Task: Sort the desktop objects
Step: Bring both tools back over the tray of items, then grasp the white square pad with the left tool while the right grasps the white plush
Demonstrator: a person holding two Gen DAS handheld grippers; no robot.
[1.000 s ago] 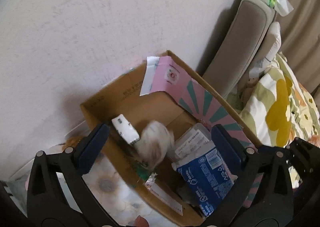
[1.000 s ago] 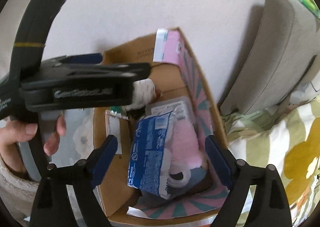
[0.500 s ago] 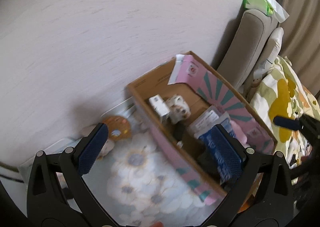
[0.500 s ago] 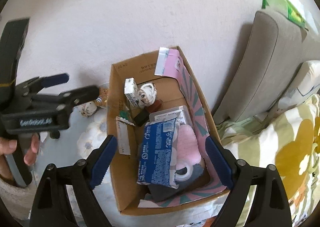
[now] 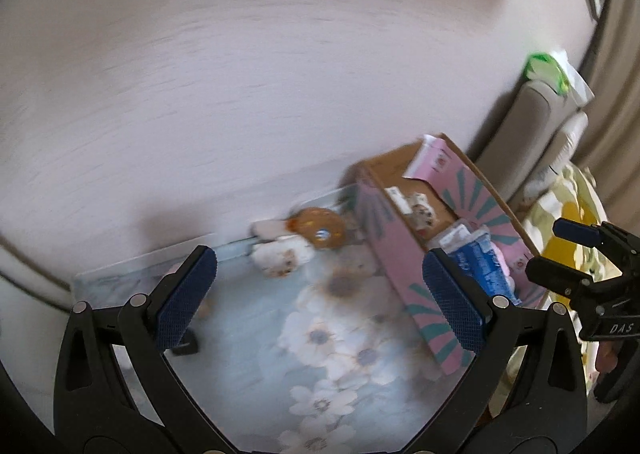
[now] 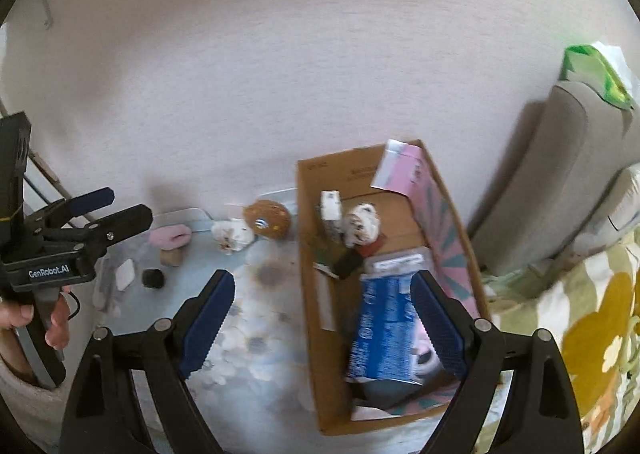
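An open cardboard box (image 6: 310,238) with a pink patterned side (image 5: 394,266) stands on the flowered table mat (image 5: 328,338). It holds a blue packet (image 6: 382,334), a white crumpled item (image 6: 362,222), a small white carton (image 6: 330,206) and other bits. On the mat by the wall lie an orange round toy (image 6: 272,219), a white soft item (image 6: 232,235), a pink fluffy item (image 6: 170,235) and a small black object (image 6: 153,278). My left gripper (image 5: 320,302) is open and empty above the mat; it also shows at the left of the right wrist view (image 6: 116,206). My right gripper (image 6: 324,318) is open and empty above the box.
A white wall runs behind the table. A grey sofa back (image 6: 560,174) with a green packet (image 6: 596,70) on top and a yellow-flowered cover (image 6: 592,318) lie right of the box. A small white square item (image 6: 126,274) lies near the mat's left edge.
Both grippers have pulled back and up from the box. The left one swung left over the mat, away from the white crumpled item now lying in the box.
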